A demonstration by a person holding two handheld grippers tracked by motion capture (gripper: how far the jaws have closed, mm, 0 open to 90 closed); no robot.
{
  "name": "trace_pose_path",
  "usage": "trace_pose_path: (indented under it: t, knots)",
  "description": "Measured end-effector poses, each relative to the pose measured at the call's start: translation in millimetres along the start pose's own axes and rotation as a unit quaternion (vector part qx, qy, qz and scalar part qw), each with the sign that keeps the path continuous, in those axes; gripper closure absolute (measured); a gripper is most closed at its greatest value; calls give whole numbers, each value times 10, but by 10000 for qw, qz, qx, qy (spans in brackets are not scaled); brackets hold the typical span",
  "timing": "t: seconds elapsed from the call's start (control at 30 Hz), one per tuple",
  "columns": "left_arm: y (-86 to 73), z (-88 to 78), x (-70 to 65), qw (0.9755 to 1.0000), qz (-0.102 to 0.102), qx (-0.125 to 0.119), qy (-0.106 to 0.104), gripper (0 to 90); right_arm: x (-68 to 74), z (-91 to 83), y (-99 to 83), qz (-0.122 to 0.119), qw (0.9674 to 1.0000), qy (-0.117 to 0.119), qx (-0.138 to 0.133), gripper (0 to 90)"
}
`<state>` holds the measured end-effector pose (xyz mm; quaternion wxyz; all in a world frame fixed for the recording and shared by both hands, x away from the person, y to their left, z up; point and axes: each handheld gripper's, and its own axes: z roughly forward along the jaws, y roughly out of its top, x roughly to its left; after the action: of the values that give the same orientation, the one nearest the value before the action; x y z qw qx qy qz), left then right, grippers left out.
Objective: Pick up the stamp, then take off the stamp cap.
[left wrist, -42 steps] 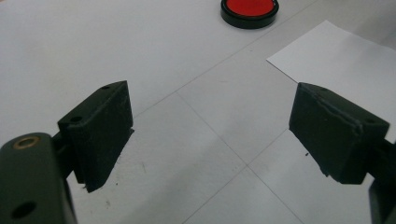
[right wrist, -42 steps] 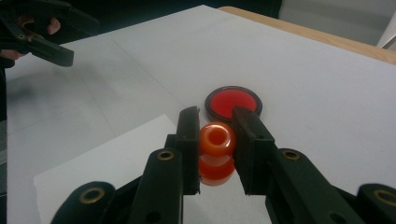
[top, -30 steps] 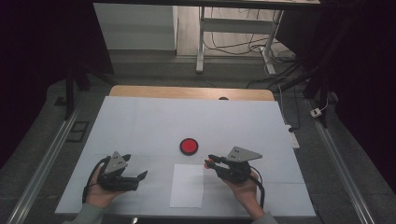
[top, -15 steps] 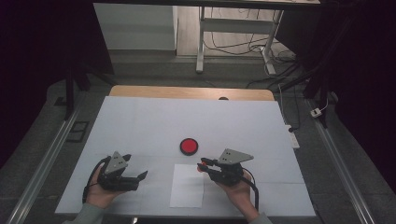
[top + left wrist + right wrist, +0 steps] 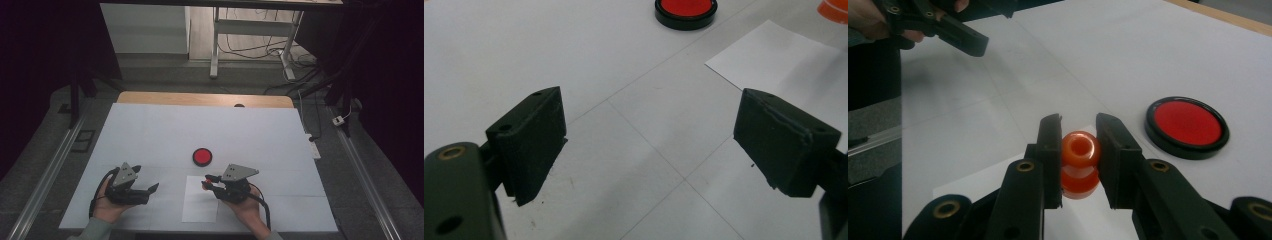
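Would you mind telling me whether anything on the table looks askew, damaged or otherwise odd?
Nothing stands out. The white paper sheet lies flat and square, the round red disc with a black rim sits flat beyond it, and the right gripper holds a small orange plastic piece cleanly over the sheet. The left gripper is open.

a white table (image 5: 150, 135) stands on a grey floor (image 5: 60, 115). beyond its far edge, cables (image 5: 250, 47) lie beside a metal frame (image 5: 216, 45).
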<state>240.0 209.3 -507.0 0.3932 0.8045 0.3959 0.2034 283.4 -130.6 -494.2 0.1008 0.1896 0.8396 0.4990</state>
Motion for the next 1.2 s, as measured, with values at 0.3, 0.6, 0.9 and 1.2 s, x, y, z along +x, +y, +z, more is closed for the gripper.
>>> trace_pose_path:
  t: [0.3, 0.6, 0.9, 1.2]
  knots:
    - [-1, 4, 5, 10000, -11, 12, 4, 141, 9, -11, 2, 35, 10000, 42, -51, 721]
    - [2, -3, 1, 10000, -13, 0, 13, 141, 3, -39, 11, 44, 9999, 13, -125, 721]
    - [1, -2, 0, 10000, -8, 7, 18, 141, -24, -73, 18, 101, 9997, 7, -210, 721]
    - [22, 18, -17, 10000, 8, 28, 44, 141, -70, -102, 9, 171, 9995, 46, -261, 721]
